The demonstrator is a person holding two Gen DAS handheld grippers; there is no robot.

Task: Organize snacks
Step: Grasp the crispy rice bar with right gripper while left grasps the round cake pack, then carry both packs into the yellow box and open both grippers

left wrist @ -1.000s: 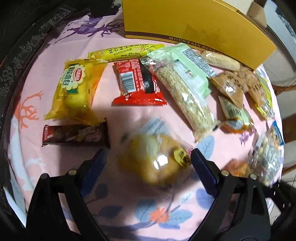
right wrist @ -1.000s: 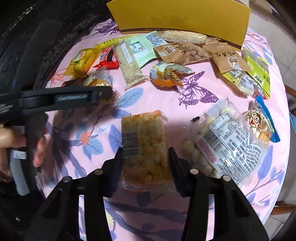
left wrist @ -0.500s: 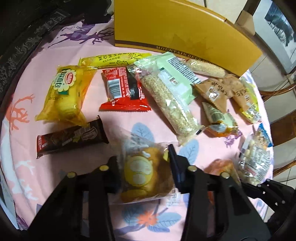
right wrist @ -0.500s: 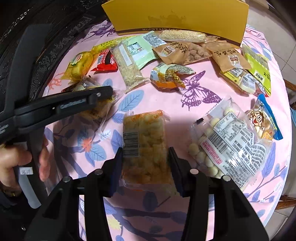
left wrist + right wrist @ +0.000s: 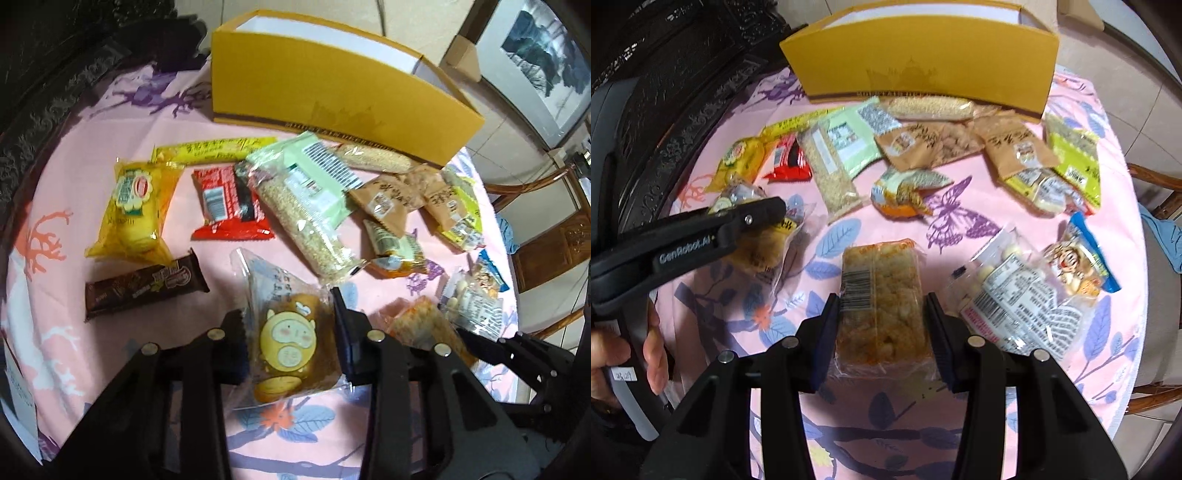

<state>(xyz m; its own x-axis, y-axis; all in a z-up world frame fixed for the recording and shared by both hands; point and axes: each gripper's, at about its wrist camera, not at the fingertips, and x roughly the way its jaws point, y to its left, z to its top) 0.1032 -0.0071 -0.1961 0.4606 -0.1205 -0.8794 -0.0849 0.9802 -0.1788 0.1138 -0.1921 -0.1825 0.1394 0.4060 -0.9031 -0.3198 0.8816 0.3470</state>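
Fingers [image 5: 341, 325] closing on cake packet [image 5: 290, 343], tablecloth [image 5: 74, 325] open leftward

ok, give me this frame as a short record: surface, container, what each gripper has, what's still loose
surface: round table under a pink floral tablecloth
container: yellow box, open top, at the far edge; contents not visible
left gripper: jaws closing, pads pressing on the cartoon cake packet
right gripper: shut on the orange puffed-rice bar
loose near left: chocolate bar, red packet, yellow cake bag
loose near right: clear bag of white balls, blue-edged packet
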